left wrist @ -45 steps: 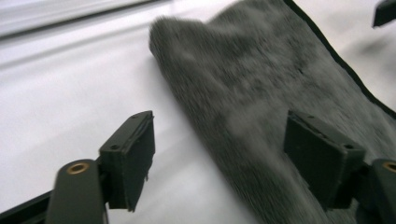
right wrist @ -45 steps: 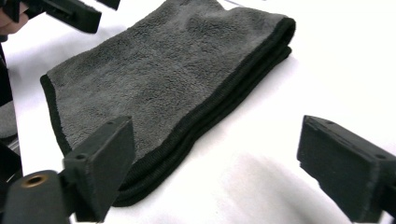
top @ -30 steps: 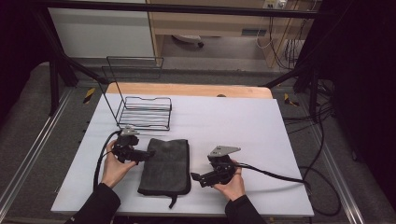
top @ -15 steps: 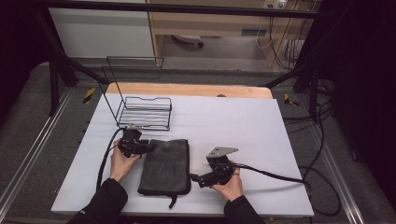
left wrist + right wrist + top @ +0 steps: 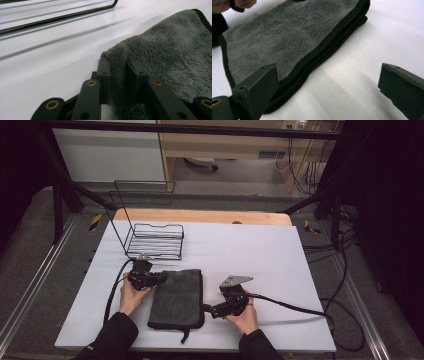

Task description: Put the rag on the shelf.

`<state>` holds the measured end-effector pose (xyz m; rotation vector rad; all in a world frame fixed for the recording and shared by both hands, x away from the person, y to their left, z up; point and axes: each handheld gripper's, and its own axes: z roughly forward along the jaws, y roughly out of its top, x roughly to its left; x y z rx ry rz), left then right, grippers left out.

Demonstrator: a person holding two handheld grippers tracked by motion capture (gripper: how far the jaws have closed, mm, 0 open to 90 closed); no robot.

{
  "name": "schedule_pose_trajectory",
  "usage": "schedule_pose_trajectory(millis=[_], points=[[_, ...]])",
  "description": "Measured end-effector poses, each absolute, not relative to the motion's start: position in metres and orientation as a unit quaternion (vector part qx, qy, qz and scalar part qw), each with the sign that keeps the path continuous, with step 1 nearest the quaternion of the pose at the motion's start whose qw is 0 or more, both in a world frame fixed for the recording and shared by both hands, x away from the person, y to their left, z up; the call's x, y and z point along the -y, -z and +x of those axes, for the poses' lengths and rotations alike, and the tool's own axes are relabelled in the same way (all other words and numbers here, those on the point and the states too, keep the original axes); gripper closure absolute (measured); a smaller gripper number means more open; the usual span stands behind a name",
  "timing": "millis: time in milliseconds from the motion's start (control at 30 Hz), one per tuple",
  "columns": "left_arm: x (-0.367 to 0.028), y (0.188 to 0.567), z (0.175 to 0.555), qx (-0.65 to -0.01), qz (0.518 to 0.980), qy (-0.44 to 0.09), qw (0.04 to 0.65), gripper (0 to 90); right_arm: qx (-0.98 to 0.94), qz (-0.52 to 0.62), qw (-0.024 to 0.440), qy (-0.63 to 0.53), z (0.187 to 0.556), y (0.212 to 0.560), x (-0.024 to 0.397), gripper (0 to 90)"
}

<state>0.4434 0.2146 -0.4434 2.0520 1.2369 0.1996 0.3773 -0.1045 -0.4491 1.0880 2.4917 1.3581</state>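
The folded grey towel (image 5: pixel 177 297) lies on the white desk (image 5: pixel 260 250) at about 6 o'clock, and the wire rack (image 5: pixel 154 239) stands apart from it at 11 o'clock. The fingers of my left gripper (image 5: pixel 161 277) have just been closing and now pinch the towel's far left corner, while my right gripper (image 5: pixel 206 308) waits wide open and empty at the towel's right edge. I judge the work is only starting: one corner is taken, the second grasp and any lifting or folding are left.

You're looking at a fluffy, matt grey cloth (image 5: pixel 172 55) on a smooth white table (image 5: pixel 250 250), with a thin black wire rack (image 5: pixel 152 240) behind.
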Motion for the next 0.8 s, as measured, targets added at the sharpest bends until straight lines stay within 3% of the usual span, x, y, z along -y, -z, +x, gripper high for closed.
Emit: schedule_pose_trajectory(millis=[267, 467, 500, 667, 700, 767, 800], points=[[-0.213, 0.443, 0.443, -0.479, 0.798, -0.083, 0.355, 75.2, -0.787, 0.391, 0.049, -0.475, 0.395, 0.443, 0.102, 9.4], [-0.213, 0.443, 0.443, -0.477, 0.799, -0.084, 0.357, 75.6, -0.785, 0.408, 0.074, -0.461, 0.419, 0.438, 0.083, 16.5], [-0.213, 0.443, 0.443, -0.476, 0.799, -0.084, 0.357, 75.6, -0.778, 0.420, 0.073, -0.462, 0.427, 0.437, 0.076, 21.4], [-0.212, 0.443, 0.442, -0.475, 0.800, -0.087, 0.356, 75.5, -0.771, 0.432, 0.070, -0.462, 0.438, 0.442, 0.062, 29.3], [-0.212, 0.443, 0.442, -0.475, 0.800, -0.088, 0.356, 75.6, -0.773, 0.432, 0.070, -0.459, 0.442, 0.445, 0.057, 37.2], [-0.212, 0.443, 0.442, -0.474, 0.801, -0.088, 0.355, 75.6, -0.773, 0.433, 0.070, -0.458, 0.445, 0.446, 0.056, 39.5], [-0.212, 0.443, 0.442, -0.474, 0.801, -0.088, 0.356, 75.7, -0.778, 0.432, 0.077, -0.450, 0.449, 0.447, 0.055, 46.2]])
